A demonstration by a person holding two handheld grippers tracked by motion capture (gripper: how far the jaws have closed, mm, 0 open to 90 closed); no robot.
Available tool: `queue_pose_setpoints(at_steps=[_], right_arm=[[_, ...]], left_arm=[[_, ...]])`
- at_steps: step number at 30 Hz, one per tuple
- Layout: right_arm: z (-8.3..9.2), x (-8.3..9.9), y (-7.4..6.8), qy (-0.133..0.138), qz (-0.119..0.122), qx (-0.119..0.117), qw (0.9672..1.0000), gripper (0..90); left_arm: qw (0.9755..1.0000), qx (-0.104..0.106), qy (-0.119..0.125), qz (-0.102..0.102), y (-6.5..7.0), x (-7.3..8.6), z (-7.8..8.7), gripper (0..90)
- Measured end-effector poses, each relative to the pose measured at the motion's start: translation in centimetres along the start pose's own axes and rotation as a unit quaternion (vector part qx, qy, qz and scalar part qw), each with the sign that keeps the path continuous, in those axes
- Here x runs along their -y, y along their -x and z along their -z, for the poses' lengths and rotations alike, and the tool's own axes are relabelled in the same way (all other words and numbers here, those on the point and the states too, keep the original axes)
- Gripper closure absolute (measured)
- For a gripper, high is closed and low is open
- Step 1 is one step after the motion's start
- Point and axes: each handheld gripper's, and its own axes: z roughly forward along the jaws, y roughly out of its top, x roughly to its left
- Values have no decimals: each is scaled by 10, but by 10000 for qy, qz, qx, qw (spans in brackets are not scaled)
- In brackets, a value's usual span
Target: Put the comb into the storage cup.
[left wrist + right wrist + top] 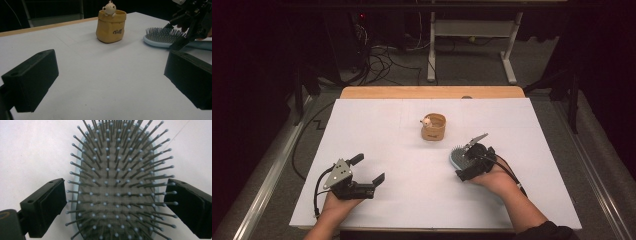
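A light blue hairbrush (456,158) lies bristles up on the white table cover (412,150), right of centre. My right gripper (465,161) hovers over its head, open. In the right gripper view the brush head (117,182) fills the gap of my right gripper (115,202), one jaw on each side and neither pressing the rim. My left gripper (370,168) rests open at the front left with nothing between its jaws. The left gripper view looks past my left gripper (110,77) to the hairbrush (162,37) and the right gripper (182,32) above it.
A small tan pouch (433,127) with a little bear figure (427,121) on its rim stands upright at the centre back, seen again as the pouch (111,26). The table's wooden far edge (432,92) shows. Cables and desk legs lie on the floor beyond.
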Motion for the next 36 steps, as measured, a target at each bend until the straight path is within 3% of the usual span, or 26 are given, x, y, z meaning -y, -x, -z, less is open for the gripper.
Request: queue_pose_setpoints(at_steps=[13, 20, 26, 29, 36], right_arm=[[-5, -5, -2, -97, 126, -22, 9999, 86], [-6, -6, 2, -120, 95, -169, 9997, 103], [-6, -6, 3, -109, 66, -183, 9998, 133], [-4, -5, 4, -100, -39, -152, 9998, 189], [-4, -8, 4, -188, -8, -143, 9997, 193]], left_arm=[[10000, -32, 16, -1, 0, 0, 0, 0], [10000, -32, -1, -17, 0, 0, 0, 0], [10000, -33, 5, -12, 0, 0, 0, 0], [10000, -45, 9, -13, 0, 0, 0, 0], [10000, -54, 23, -17, 0, 0, 0, 0]])
